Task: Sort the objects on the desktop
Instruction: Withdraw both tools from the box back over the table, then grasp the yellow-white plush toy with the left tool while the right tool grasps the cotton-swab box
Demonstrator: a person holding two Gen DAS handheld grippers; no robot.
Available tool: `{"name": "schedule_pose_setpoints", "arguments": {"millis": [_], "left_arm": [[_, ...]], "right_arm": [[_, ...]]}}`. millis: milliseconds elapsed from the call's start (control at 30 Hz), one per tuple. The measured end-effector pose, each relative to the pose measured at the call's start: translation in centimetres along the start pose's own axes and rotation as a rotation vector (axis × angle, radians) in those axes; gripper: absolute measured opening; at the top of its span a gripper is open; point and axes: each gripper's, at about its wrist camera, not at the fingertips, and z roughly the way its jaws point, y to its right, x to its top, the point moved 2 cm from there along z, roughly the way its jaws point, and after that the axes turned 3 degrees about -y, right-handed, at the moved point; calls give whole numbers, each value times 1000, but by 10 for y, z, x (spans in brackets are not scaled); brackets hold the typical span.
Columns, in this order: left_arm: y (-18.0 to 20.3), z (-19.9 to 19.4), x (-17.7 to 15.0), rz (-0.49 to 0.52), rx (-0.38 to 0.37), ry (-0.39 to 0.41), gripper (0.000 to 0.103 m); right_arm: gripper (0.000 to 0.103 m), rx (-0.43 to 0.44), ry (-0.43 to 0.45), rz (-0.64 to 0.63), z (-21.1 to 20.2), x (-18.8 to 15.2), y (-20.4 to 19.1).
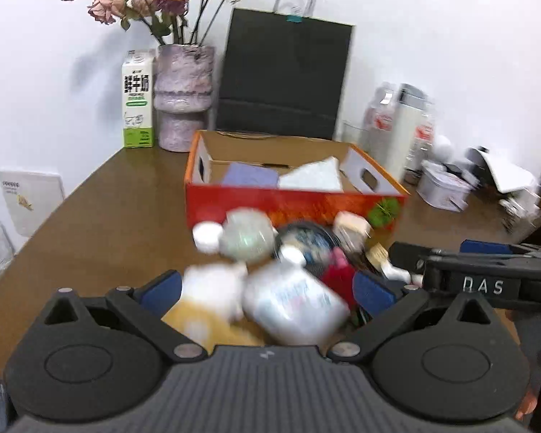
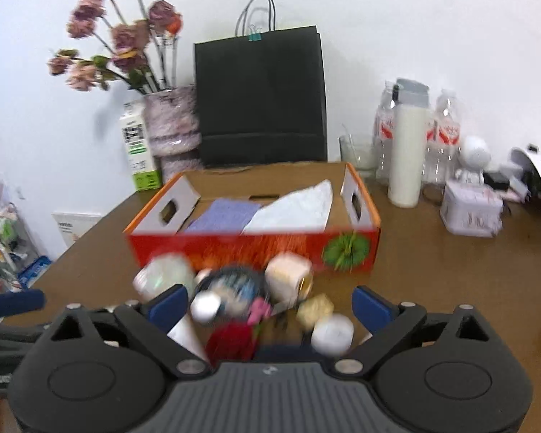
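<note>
Brown wooden desk [image 2: 432,270] stands against a white wall [image 2: 396,18].

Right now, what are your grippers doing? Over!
Left gripper open, right gripper open, both empty. Pile of small things waiting in front of the orange box. Nothing blocking the box. Over.
</note>
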Motion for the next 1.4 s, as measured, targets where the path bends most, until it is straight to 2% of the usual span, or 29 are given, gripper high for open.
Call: {"name": "schedule_pose_setpoints", "arguments": {"millis": [167, 300, 433, 533, 600, 800, 1133, 1200, 1267, 1400], "left_arm": [[0, -31, -55, 83, -23, 76, 103], [-7, -33, -87, 63, -51, 66, 103], [-11, -30, -102, 52, -56, 43, 103], [-10, -27, -106, 60, -9, 51, 103], [-10, -24, -107, 67, 15, 54, 103], [-9, -15, -111, 79, -3, -6, 103], [-10, -10, -112, 63, 15, -42, 103], [-11, -13, -112, 51, 16, -16, 103], [-13, -15, -108, 49, -15, 4, 103], [-17, -5, -90, 44, -21, 2, 103]], "right_arm": [[99, 16, 5, 41, -39, -64, 3], [99, -5, 13, 5, -59, -107, 0], [99, 6, 20, -2, -66, -126, -1], [99, 11, -1, 14, -65, -136, 2], [99, 5, -20, 28, -61, -140, 4], [99, 35, -20, 86, -60, -143, 13], [99, 85, -35, 165, -59, -143, 23], [99, 85, -43, 155, -58, -142, 22], [99, 75, -49, 130, -57, -141, 18], [99, 29, -39, 35, -52, -128, 10]]}}
